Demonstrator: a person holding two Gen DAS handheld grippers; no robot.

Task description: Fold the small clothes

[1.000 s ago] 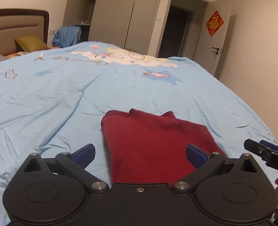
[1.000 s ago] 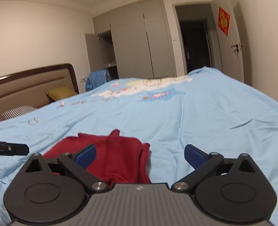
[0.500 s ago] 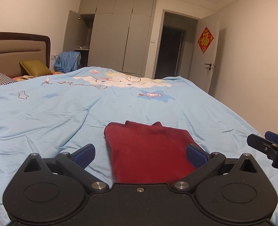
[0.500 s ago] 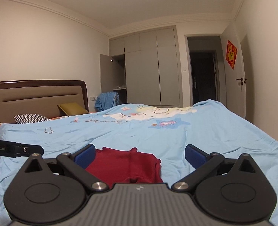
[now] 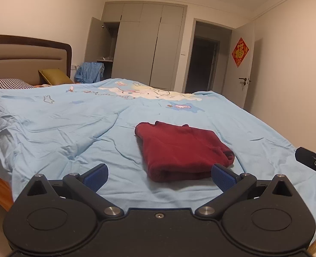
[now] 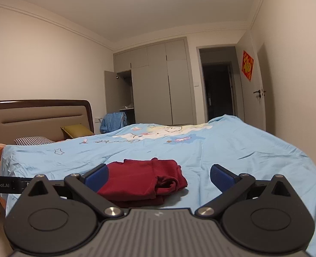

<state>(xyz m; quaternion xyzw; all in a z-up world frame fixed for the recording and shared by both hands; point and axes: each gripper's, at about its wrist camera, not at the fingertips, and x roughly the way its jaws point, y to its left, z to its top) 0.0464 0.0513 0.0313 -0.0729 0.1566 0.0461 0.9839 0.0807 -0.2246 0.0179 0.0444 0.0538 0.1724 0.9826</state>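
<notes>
Left wrist: dark red garment (image 5: 181,147) folded flat on blue sheet (image 5: 72,128); both fingers released

one folded red garment (image 5: 182,150), two pillows (image 6: 77,130), one bed (image 5: 72,124)

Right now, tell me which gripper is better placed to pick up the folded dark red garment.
Probably the left gripper: the folded dark red garment lies centred between its open fingers. In the right gripper view it sits off toward the left finger.

Folded red garment (image 5: 183,147) lies on the bed's blue cover (image 5: 72,132).
</notes>
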